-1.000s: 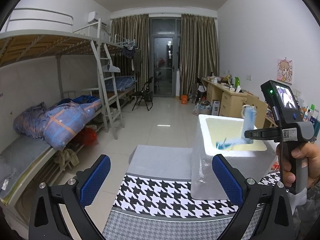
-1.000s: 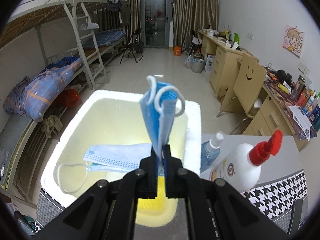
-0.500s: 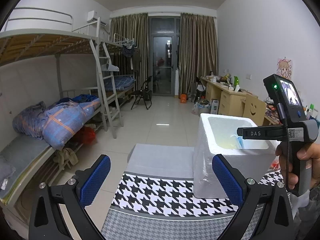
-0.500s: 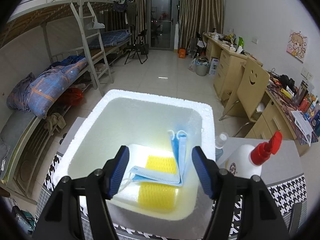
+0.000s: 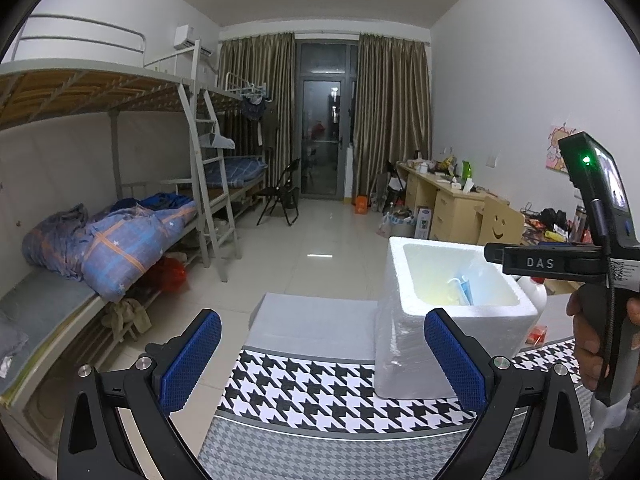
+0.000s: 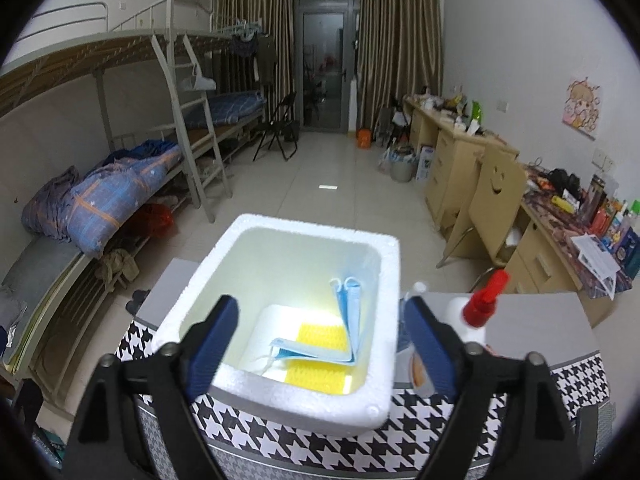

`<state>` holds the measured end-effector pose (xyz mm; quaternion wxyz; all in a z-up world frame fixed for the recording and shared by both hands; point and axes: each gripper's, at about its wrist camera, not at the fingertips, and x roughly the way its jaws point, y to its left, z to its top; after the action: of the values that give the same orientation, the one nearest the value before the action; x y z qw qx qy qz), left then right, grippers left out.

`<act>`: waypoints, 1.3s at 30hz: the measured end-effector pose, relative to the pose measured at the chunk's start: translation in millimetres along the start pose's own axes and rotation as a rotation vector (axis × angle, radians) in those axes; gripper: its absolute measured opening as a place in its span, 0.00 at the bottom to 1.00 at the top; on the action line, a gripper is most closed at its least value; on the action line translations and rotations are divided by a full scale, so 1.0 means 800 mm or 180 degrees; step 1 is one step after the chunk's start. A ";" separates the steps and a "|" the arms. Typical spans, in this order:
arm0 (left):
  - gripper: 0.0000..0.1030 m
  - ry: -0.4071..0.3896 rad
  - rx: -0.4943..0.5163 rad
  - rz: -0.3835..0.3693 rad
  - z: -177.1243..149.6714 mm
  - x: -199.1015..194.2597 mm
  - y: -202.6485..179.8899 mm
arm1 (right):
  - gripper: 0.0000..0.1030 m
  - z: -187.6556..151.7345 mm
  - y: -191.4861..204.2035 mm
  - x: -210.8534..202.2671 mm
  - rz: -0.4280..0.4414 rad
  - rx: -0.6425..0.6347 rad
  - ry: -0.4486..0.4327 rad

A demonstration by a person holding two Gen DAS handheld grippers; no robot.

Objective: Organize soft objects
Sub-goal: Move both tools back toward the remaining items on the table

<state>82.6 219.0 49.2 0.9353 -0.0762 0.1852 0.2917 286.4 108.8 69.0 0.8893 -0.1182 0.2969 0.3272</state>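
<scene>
You'd just let go of the mask (image 6: 347, 322) over the foam box (image 6: 390, 360). Your right gripper (image 6: 320, 344) had just been opening and sat spread wide above the box with nothing between the pads. The mask was inside, leaning against the right wall with its lower edge on another mask (image 6: 308, 354) lying flat on the yellow sponge (image 6: 322, 336) at the bottom. From the left side you could only see its top edge poking above the rim.

Your left gripper (image 5: 320, 358) was spread too, empty, hovering over the houndstooth counter (image 5: 304, 388) just left of the box.

So the drop-off step looked finished to me. Next you'd need to lift the right gripper clear of the box and hunt for another soft thing. Honestly I couldn't spot one on the counter, just a red-capped bottle (image 6: 478, 316) and a smaller one (image 6: 412, 294) beside the box. Might also be worth nudging that leaning mask flat.
</scene>
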 end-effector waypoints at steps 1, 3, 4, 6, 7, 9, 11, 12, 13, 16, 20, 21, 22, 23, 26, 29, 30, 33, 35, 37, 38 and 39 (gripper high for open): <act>0.99 -0.0004 0.0006 -0.0007 0.000 -0.002 -0.001 | 0.89 -0.001 -0.001 -0.004 0.0000 -0.0017 -0.0017; 0.99 -0.0018 0.0009 -0.0020 0.000 -0.006 -0.003 | 0.89 -0.002 -0.001 -0.008 -0.0010 -0.0020 -0.0038; 0.99 -0.0022 0.0015 -0.0023 0.000 -0.007 -0.004 | 0.89 -0.003 -0.002 -0.011 -0.0018 -0.0018 -0.0049; 0.99 -0.0036 0.0032 -0.0026 0.001 -0.011 -0.005 | 0.89 -0.005 -0.004 -0.017 -0.0014 -0.0016 -0.0062; 0.99 -0.0043 0.0031 -0.0028 0.001 -0.013 -0.006 | 0.89 -0.006 -0.005 -0.020 -0.0008 -0.0016 -0.0072; 0.99 -0.0058 0.0037 -0.0045 0.002 -0.018 -0.008 | 0.89 -0.008 -0.005 -0.026 0.0000 -0.0034 -0.0087; 0.99 -0.0076 0.0059 -0.0049 0.002 -0.022 -0.011 | 0.89 -0.010 -0.006 -0.035 0.0002 -0.0044 -0.0118; 0.99 -0.0081 0.0062 -0.0055 0.002 -0.024 -0.012 | 0.89 -0.011 -0.006 -0.038 0.0002 -0.0046 -0.0127; 0.99 -0.0087 0.0065 -0.0062 0.002 -0.027 -0.014 | 0.89 -0.013 -0.006 -0.042 0.0010 -0.0049 -0.0136; 0.99 -0.0126 0.0061 -0.0080 0.001 -0.035 -0.018 | 0.89 -0.017 -0.009 -0.053 0.0011 -0.0056 -0.0165; 0.99 -0.0149 0.0064 -0.0118 -0.001 -0.044 -0.025 | 0.89 -0.026 -0.016 -0.066 0.0004 -0.0016 -0.0181; 0.99 -0.0154 0.0063 -0.0127 -0.001 -0.046 -0.026 | 0.89 -0.028 -0.019 -0.069 0.0019 -0.0006 -0.0190; 0.99 -0.0156 0.0066 -0.0132 -0.001 -0.046 -0.028 | 0.89 -0.030 -0.020 -0.073 0.0022 -0.0011 -0.0193; 0.99 -0.0156 0.0078 -0.0140 -0.001 -0.048 -0.029 | 0.89 -0.033 -0.022 -0.076 0.0008 -0.0021 -0.0197; 0.99 -0.0172 0.0108 -0.0165 0.000 -0.053 -0.034 | 0.89 -0.037 -0.025 -0.085 -0.0004 -0.0034 -0.0226; 0.99 -0.0196 0.0145 -0.0197 0.000 -0.061 -0.039 | 0.89 -0.043 -0.030 -0.096 0.0004 -0.0011 -0.0258; 0.99 -0.0199 0.0155 -0.0205 -0.001 -0.063 -0.042 | 0.89 -0.046 -0.032 -0.099 0.0010 0.0004 -0.0260; 0.99 -0.0218 0.0168 -0.0236 -0.002 -0.071 -0.049 | 0.89 -0.053 -0.036 -0.109 0.0008 0.0013 -0.0274; 0.99 -0.0225 0.0178 -0.0266 -0.003 -0.076 -0.052 | 0.89 -0.058 -0.038 -0.117 -0.0016 -0.0004 -0.0293; 0.99 -0.0233 0.0197 -0.0302 -0.004 -0.080 -0.057 | 0.89 -0.063 -0.041 -0.123 -0.0025 0.0005 -0.0314; 0.99 -0.0241 0.0205 -0.0313 -0.005 -0.083 -0.059 | 0.89 -0.065 -0.043 -0.127 -0.0032 0.0022 -0.0330; 0.99 -0.0247 0.0210 -0.0320 -0.005 -0.085 -0.063 | 0.89 -0.067 -0.045 -0.130 -0.0030 0.0030 -0.0342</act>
<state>58.5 141.6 73.7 0.9573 -0.0432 0.1542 0.2408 222.1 6.5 90.1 0.9060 -0.0977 0.2497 0.3274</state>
